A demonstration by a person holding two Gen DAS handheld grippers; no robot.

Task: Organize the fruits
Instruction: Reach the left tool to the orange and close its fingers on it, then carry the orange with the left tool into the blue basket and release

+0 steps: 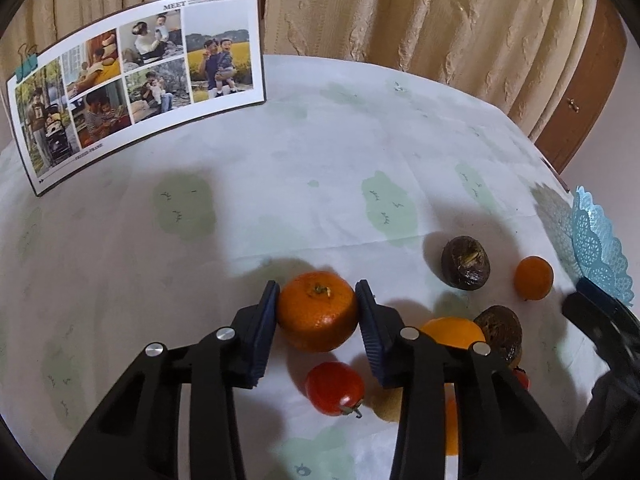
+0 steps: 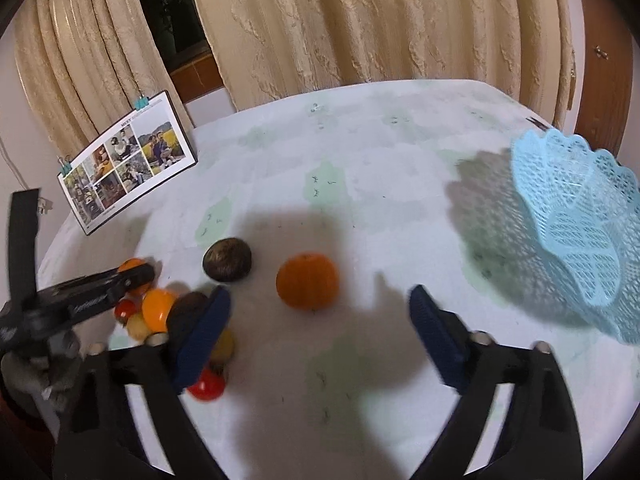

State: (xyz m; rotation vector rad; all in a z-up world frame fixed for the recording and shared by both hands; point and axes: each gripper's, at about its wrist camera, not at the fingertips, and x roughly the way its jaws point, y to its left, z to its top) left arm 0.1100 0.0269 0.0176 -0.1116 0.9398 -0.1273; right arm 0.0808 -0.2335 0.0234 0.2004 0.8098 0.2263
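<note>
A tangerine [image 1: 317, 316] sits on the white cloth between the blue pads of my left gripper [image 1: 318, 300], which press on both its sides. Just below it lies a red tomato [image 1: 334, 388]. To the right are two dark brown fruits [image 1: 465, 263] [image 1: 500, 330], an orange fruit [image 1: 454, 330] and a small orange [image 1: 533, 278]. My right gripper [image 2: 319, 291] stands open with nothing held. The small orange [image 2: 307, 282] lies on the cloth just ahead of its fingertips, nearer the left one. Several fruits [image 2: 158, 308] cluster by that left finger.
A light blue lattice basket [image 2: 580, 232] stands at the table's right edge, also seen as the basket [image 1: 600, 248] in the left wrist view. A clipped photo board [image 1: 136, 80] stands at the back left. Curtains hang behind the round table [image 1: 320, 160].
</note>
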